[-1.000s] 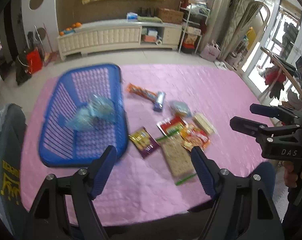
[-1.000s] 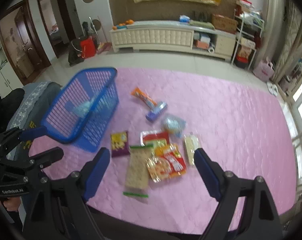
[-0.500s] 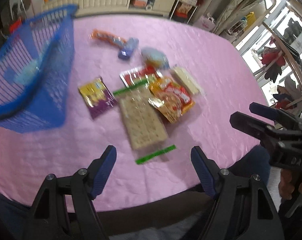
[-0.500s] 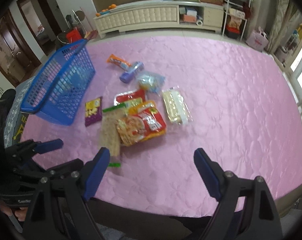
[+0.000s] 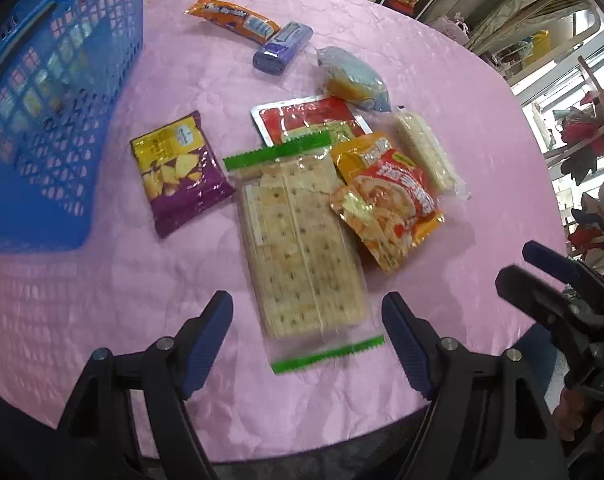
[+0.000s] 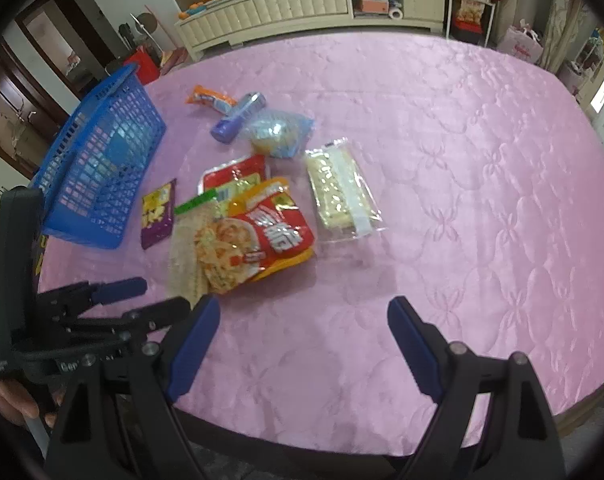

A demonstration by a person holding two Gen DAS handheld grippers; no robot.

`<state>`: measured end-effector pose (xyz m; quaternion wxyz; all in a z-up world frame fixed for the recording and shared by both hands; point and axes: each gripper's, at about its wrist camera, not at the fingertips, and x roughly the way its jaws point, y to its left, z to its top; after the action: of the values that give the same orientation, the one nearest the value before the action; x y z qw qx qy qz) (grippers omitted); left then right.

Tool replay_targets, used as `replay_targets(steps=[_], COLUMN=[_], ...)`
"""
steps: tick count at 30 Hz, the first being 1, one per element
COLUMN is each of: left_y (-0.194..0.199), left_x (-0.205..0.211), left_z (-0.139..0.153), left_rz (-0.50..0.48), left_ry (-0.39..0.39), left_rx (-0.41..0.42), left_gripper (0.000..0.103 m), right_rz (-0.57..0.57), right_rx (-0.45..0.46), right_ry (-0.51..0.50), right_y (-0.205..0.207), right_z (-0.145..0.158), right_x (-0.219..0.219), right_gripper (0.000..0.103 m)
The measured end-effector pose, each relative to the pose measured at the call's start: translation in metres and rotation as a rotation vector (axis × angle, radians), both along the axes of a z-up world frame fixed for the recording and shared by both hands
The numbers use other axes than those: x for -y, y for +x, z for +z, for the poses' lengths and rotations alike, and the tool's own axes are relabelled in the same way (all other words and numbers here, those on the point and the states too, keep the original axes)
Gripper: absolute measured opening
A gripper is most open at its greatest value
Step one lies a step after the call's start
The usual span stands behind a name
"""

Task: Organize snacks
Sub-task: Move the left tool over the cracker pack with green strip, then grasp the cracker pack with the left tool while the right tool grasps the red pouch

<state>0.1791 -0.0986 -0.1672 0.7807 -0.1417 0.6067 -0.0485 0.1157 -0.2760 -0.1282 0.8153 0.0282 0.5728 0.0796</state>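
Note:
Several snack packs lie on the pink tablecloth (image 5: 102,300). A clear cracker pack with green ends (image 5: 300,248) lies just ahead of my open, empty left gripper (image 5: 308,308). Beside it lie a purple chip bag (image 5: 178,172), a red-orange noodle bag (image 5: 386,200), a red tray pack (image 5: 302,118), a pale wafer pack (image 5: 426,152), a blue bun bag (image 5: 352,78), a purple roll (image 5: 282,50) and an orange bar (image 5: 232,18). The blue basket (image 5: 34,120) stands at the left. My right gripper (image 6: 302,312) is open and empty, near the noodle bag (image 6: 258,236).
The blue basket (image 6: 102,172) holds a bluish bag, seen through its mesh. The right gripper shows in the left wrist view (image 5: 542,276) by the table's near right edge. A white low cabinet (image 6: 302,4) and shelves stand beyond the table.
Both grippers have moved down and closer to the snacks. The left one now hovers right over the near end of the cracker pack. Both stay open.

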Motion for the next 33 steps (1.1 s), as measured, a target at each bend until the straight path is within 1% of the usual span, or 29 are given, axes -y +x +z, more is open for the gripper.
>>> replay_targets(steps=[3,7,8,9,14,16,17,18,20,24,26,27,29,30,31,33], left_y=[0.009,0.023,0.024,0.025,0.03,0.028,0.026,0.023,0.018,0.006,0.001,-0.001,-0.006,-0.009,-0.011,-0.016], left_x=[0.004,0.009,0.009,0.011,0.021,0.028,0.033,0.037,0.039,0.035,0.029,0.026,0.024,0.023,0.022,0.016], left_z=[-0.005,-0.017,-0.017,-0.016,-0.016,-0.015,-0.015,-0.015,-0.014,-0.011,-0.009,-0.008,-0.007,-0.004,-0.001,0.003], left_rz=[-0.008,-0.025,-0.026,-0.03,-0.059,-0.079,-0.086,-0.1,-0.112,-0.088,-0.073,-0.068,-0.071,-0.073,-0.073,-0.069], left_ry=[0.015,0.047,0.056,0.065,0.095,0.129,0.148,0.149,0.122,0.089,0.075,0.073,0.084,0.096,0.106,0.115], left_rx=[0.011,-0.008,-0.007,0.01,0.017,0.025,0.03,0.033,0.037,0.057,0.064,0.067,0.081,0.095,0.107,0.123], left_gripper=[0.075,0.075,0.075,0.075,0.076,0.071,0.064,0.061,0.061,0.06,0.06,0.06,0.06,0.06,0.06,0.06], right_rz=[-0.007,-0.014,-0.014,-0.013,-0.025,-0.03,-0.033,-0.034,-0.03,-0.006,0.019,0.041,0.138,0.178,0.217,0.293], right_rx=[-0.017,-0.04,-0.041,-0.04,-0.042,-0.047,-0.05,-0.054,-0.06,-0.063,-0.048,-0.033,0.015,0.031,0.04,0.042], right_ry=[0.001,0.002,0.0,-0.005,-0.015,-0.014,-0.013,-0.013,-0.018,-0.033,-0.062,-0.095,-0.177,-0.204,-0.217,-0.21], right_y=[0.004,0.008,0.008,0.008,0.007,0.006,0.005,0.005,0.003,-0.001,-0.002,-0.003,-0.001,0.001,0.004,0.01], right_z=[-0.008,-0.014,-0.014,-0.014,-0.013,-0.015,-0.015,-0.016,-0.017,-0.018,-0.016,-0.015,-0.013,-0.012,-0.012,-0.011], right_x=[0.006,0.014,0.016,0.017,0.025,0.027,0.027,0.027,0.025,0.018,0.015,0.011,-0.002,-0.008,-0.013,-0.023], right_gripper=[0.089,0.089,0.089,0.089,0.089,0.089,0.089,0.089,0.089,0.089,0.089,0.089,0.089,0.089,0.089,0.089])
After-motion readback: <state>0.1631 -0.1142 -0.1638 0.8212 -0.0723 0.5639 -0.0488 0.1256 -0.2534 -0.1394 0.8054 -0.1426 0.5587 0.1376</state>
